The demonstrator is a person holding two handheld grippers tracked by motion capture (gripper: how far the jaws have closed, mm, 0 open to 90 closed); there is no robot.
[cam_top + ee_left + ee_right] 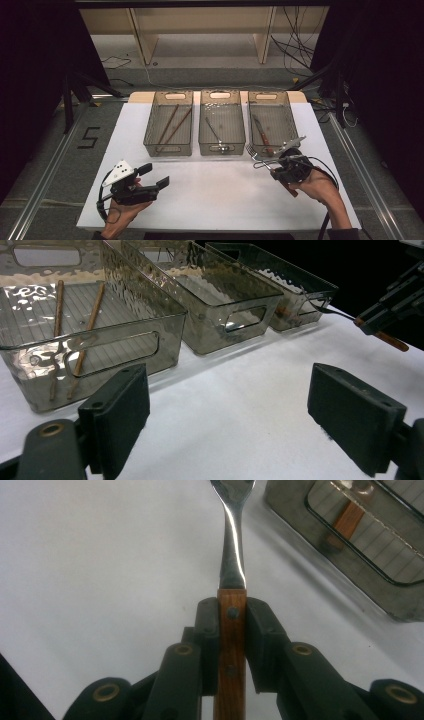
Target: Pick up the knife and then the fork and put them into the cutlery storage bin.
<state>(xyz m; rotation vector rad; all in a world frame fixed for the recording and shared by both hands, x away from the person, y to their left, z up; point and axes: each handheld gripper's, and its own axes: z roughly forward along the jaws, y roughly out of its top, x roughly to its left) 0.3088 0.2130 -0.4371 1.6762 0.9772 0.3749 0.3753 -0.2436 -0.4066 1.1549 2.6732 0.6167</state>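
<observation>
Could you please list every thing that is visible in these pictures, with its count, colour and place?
bins: 3, smoky clear, in a row at the table's far side
chopsticks: 2, brown, in the left bin
spoon: 1, silver, in the middle bin
knife: 1, wooden handle, in the right bin
fork: 1, silver with wooden handle, held by the right claw
table: 1, white
left claw: 1, black, open, empty
right claw: 1, black, shut on the fork

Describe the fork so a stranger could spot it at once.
Look at the white table, near the rightmost of three clear bins. There the right gripper holds a fork by its wooden handle. Unlike the other utensils, it lies in no bin.
</observation>
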